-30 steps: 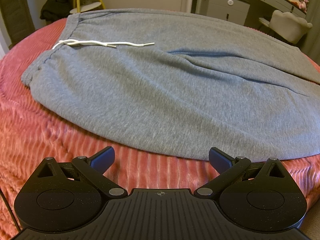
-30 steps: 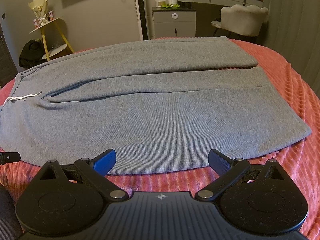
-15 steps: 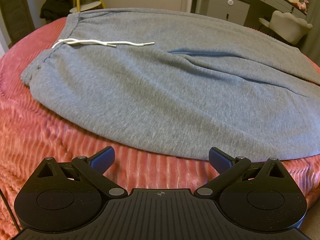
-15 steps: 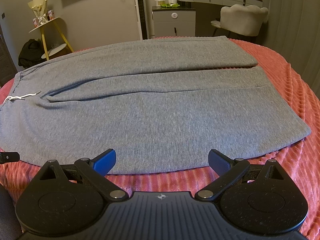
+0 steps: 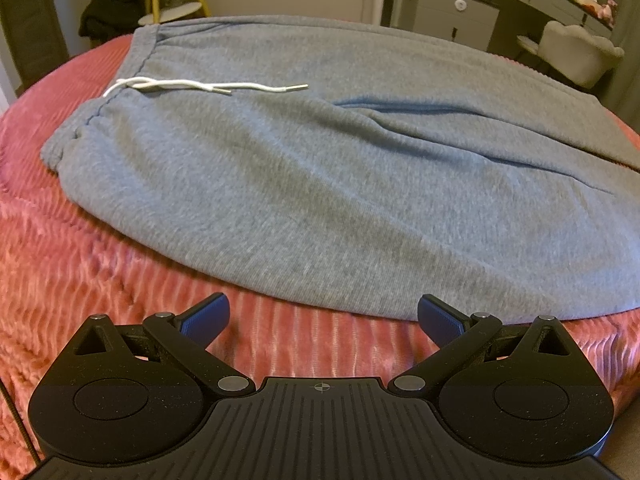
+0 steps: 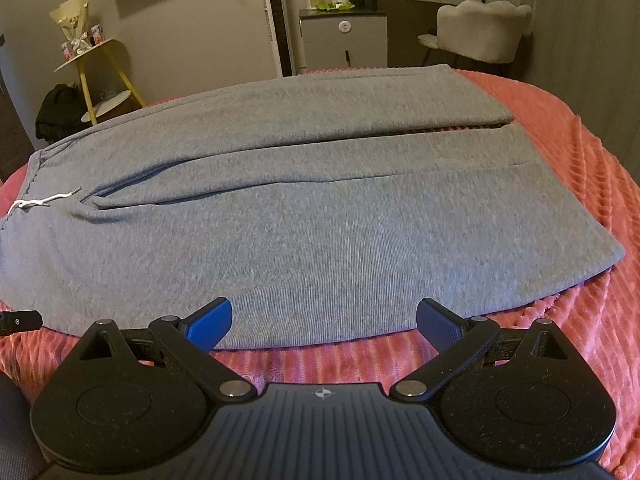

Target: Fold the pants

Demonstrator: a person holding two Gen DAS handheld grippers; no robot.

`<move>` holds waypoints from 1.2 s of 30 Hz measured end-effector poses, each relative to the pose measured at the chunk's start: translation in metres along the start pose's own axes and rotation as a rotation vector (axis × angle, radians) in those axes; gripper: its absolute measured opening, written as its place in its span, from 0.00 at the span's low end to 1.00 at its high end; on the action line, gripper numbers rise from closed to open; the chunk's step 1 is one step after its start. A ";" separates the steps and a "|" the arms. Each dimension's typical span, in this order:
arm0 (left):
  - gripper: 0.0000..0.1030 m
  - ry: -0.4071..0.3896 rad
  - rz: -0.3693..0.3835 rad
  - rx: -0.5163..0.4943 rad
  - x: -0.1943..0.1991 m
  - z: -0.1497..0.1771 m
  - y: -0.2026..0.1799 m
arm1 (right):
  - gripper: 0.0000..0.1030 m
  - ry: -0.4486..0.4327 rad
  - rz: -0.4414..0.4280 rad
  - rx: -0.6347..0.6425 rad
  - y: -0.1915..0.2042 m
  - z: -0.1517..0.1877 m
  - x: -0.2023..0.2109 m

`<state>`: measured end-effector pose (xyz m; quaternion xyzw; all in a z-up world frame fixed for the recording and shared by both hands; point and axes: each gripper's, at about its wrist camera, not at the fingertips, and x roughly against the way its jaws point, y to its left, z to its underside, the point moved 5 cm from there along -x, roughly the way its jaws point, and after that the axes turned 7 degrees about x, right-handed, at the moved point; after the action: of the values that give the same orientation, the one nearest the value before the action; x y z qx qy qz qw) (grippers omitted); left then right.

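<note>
Grey sweatpants (image 5: 320,168) lie spread flat on a pink ribbed bedspread (image 5: 60,272), waistband to the left, legs running right. A white drawstring (image 5: 200,86) rests near the waistband. In the right wrist view the same pants (image 6: 320,216) show both legs side by side, hems at the right. My left gripper (image 5: 323,318) is open, hovering just short of the near edge by the hip. My right gripper (image 6: 324,320) is open too, over the near edge of the closer leg. Neither holds anything.
Beyond the bed stand a yellow stool (image 6: 100,80) with a dark bundle (image 6: 56,112) beside it, a grey cabinet (image 6: 344,40), and a pale chair (image 6: 480,32). A tip of the other gripper (image 6: 20,320) shows at the left edge. Bedspread (image 6: 580,184) lies bare right of the hems.
The left gripper has shifted slightly left along the near edge, and the pants sit a little further right in its view. The right gripper has hardly moved. Both stay open.
</note>
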<state>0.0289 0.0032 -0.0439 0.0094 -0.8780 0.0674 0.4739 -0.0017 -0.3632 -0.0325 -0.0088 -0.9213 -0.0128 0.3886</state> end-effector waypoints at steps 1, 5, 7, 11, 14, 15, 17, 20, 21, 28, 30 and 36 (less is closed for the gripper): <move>1.00 0.001 0.001 0.000 0.000 0.000 0.000 | 0.96 0.004 -0.001 0.000 0.000 0.000 -0.001; 1.00 0.003 0.003 -0.004 0.001 0.000 0.000 | 0.96 0.031 -0.006 -0.016 -0.002 -0.001 -0.004; 1.00 0.010 0.003 -0.002 -0.001 -0.001 0.001 | 0.96 0.044 -0.016 -0.031 -0.004 -0.002 -0.006; 1.00 0.024 0.008 0.010 -0.003 -0.001 0.003 | 0.96 0.077 -0.037 -0.067 -0.007 -0.003 -0.012; 1.00 0.022 0.008 0.036 -0.003 -0.004 0.006 | 0.96 0.101 -0.068 -0.100 -0.010 -0.009 -0.019; 1.00 0.020 0.008 0.045 -0.003 -0.006 0.007 | 0.96 0.104 -0.073 -0.114 -0.012 -0.012 -0.023; 1.00 0.013 0.028 0.062 -0.003 -0.012 0.007 | 0.96 0.111 -0.051 -0.134 -0.017 -0.019 -0.033; 1.00 -0.018 0.100 0.136 -0.004 -0.033 0.003 | 0.96 0.111 0.009 -0.122 -0.021 -0.030 -0.058; 1.00 -0.028 0.116 0.165 -0.005 -0.041 0.002 | 0.96 0.123 0.024 -0.131 -0.023 -0.031 -0.069; 1.00 -0.170 0.056 0.390 -0.041 -0.117 0.003 | 0.96 0.228 0.069 -0.190 -0.032 -0.024 -0.111; 1.00 -0.211 -0.014 0.383 -0.057 -0.130 0.004 | 0.96 0.256 0.041 -0.207 -0.036 -0.026 -0.116; 1.00 -0.255 -0.174 0.361 -0.098 -0.129 0.026 | 0.96 0.378 -0.059 -0.262 -0.056 -0.091 -0.129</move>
<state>0.1877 0.0408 -0.0590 0.1779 -0.9002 0.1807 0.3539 0.1520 -0.4232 -0.0621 -0.0296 -0.8223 -0.1451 0.5494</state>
